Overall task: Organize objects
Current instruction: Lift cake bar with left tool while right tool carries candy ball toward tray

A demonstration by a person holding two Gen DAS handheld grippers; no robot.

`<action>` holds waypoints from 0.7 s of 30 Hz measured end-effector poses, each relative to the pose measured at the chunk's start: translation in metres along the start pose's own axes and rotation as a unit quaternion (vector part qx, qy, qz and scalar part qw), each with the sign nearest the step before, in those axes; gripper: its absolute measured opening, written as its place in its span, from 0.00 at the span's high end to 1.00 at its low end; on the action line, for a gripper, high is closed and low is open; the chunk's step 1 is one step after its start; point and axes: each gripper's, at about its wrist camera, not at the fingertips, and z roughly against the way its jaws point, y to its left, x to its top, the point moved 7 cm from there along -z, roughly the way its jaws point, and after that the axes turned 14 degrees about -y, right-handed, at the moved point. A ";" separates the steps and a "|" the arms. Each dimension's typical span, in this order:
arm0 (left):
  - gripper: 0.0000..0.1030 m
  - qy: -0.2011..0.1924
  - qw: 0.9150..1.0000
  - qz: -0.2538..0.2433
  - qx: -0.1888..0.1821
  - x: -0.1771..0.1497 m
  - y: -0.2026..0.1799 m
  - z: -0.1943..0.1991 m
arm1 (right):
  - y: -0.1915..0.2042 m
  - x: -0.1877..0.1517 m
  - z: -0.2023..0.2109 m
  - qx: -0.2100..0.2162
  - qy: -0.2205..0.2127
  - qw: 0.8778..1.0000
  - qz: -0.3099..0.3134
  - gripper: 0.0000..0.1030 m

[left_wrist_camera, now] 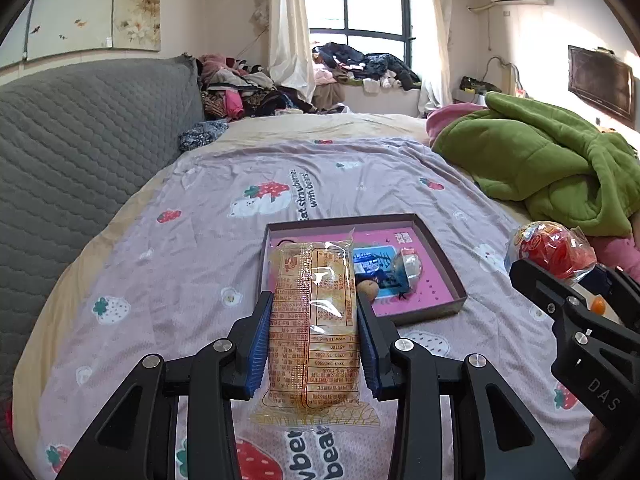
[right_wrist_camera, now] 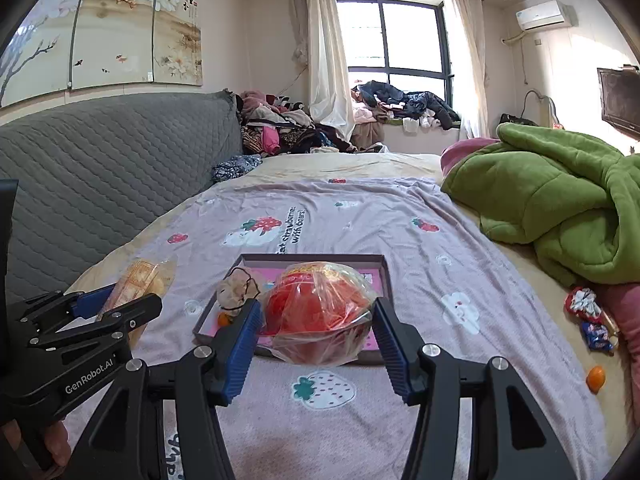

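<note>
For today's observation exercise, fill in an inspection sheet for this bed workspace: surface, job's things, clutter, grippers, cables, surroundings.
Surface: bed sheet, lilac with strawberry print, wrinkled.
Job's things: tray on the sheet, small items inside; snack pack and red bag held above it.
Clutter: wrapped sweets and an orange ball at the sheet's right edge; green blanket.
Grippers: left gripper shut on the snack pack; right gripper shut on the red bag.
Cables: a cord on the far wall by the window; nothing seen on the bed.
Surroundings: grey headboard, clothes piles, window, air conditioner.
</note>
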 end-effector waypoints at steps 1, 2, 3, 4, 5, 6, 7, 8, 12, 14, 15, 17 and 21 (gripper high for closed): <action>0.61 -0.001 1.000 0.001 -0.002 0.002 -0.002 -0.001 | -0.001 0.002 -0.001 0.001 0.000 1.000 0.002 0.45; 0.61 -0.003 1.000 0.000 -0.002 0.004 -0.003 -0.002 | -0.002 0.004 -0.002 0.001 0.000 1.000 0.002 0.45; 0.61 -0.003 1.000 -0.001 -0.002 0.006 -0.004 -0.003 | -0.003 0.006 -0.003 0.001 -0.001 1.000 0.003 0.45; 0.61 -0.003 1.000 0.000 -0.003 0.008 -0.005 -0.005 | -0.003 0.008 -0.004 0.003 -0.001 1.000 0.006 0.45; 0.61 -0.003 1.000 0.000 -0.004 0.009 -0.006 -0.007 | -0.004 0.009 -0.005 0.004 -0.001 1.000 0.008 0.45; 0.61 -0.002 1.000 0.000 -0.005 0.011 -0.007 -0.009 | -0.005 0.011 -0.007 0.004 0.000 1.000 0.009 0.45; 0.61 -0.002 1.000 0.000 -0.006 0.012 -0.008 -0.011 | -0.006 0.012 -0.008 0.008 0.001 1.000 0.007 0.45; 0.61 -0.001 1.000 -0.001 -0.006 0.013 -0.009 -0.014 | -0.007 0.014 -0.010 0.009 0.003 1.000 0.007 0.45; 0.61 0.004 1.000 0.003 -0.015 0.015 -0.013 -0.025 | -0.009 0.021 -0.017 0.009 0.003 1.000 0.016 0.45; 0.61 0.008 1.000 0.003 -0.015 0.017 -0.013 -0.033 | -0.011 0.024 -0.024 0.016 0.009 1.000 0.011 0.45; 0.61 0.010 1.000 0.003 -0.017 0.018 -0.014 -0.037 | -0.014 0.026 -0.028 0.012 0.011 1.000 0.013 0.45; 0.61 0.012 1.000 0.004 -0.018 0.020 -0.014 -0.045 | -0.017 0.028 -0.036 0.011 0.012 1.000 0.011 0.45; 0.61 0.019 1.000 0.010 -0.023 0.022 -0.012 -0.068 | -0.024 0.026 -0.055 0.013 0.025 1.000 0.003 0.45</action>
